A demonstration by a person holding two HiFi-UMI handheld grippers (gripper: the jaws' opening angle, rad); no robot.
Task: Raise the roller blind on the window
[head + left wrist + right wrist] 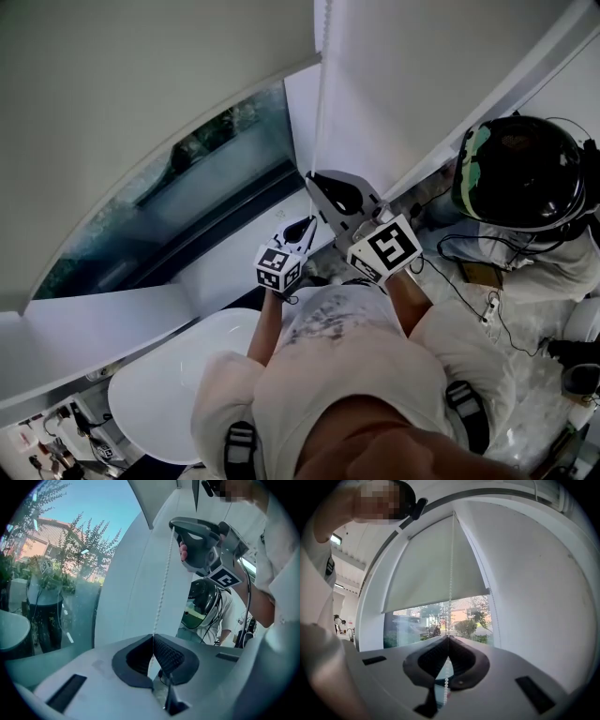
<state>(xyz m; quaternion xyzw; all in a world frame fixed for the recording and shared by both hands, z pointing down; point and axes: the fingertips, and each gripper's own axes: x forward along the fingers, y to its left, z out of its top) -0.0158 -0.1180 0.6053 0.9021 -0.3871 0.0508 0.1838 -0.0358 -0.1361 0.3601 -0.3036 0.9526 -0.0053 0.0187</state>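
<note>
Roller blind (436,569) covers the upper part of the window (440,620), its bottom edge hanging above a strip of bare glass through which trees (471,623) and a building show. The bead chain (451,573) runs down just in front of the blind's right edge, beside the white wall (534,588).

Both grippers are clamped on that chain. In the right gripper view, the right gripper (448,637) has its 2 jaws pressed together with the chain pinched at their tips, and loose beads dangle below the pads. In the left gripper view, the left gripper (153,637) is likewise closed on the chain (164,573), which rises taut from the jaw tips. The right gripper (172,524) grips the same strand higher up, well above the left one.

From the head view the 2 grippers sit close together in front of the person's chest, the left gripper (305,225) lower and nearer the glass, the right gripper (314,178) beside the chain at the window's edge. A second person in a dark helmet (520,173) crouches to the right.
</note>
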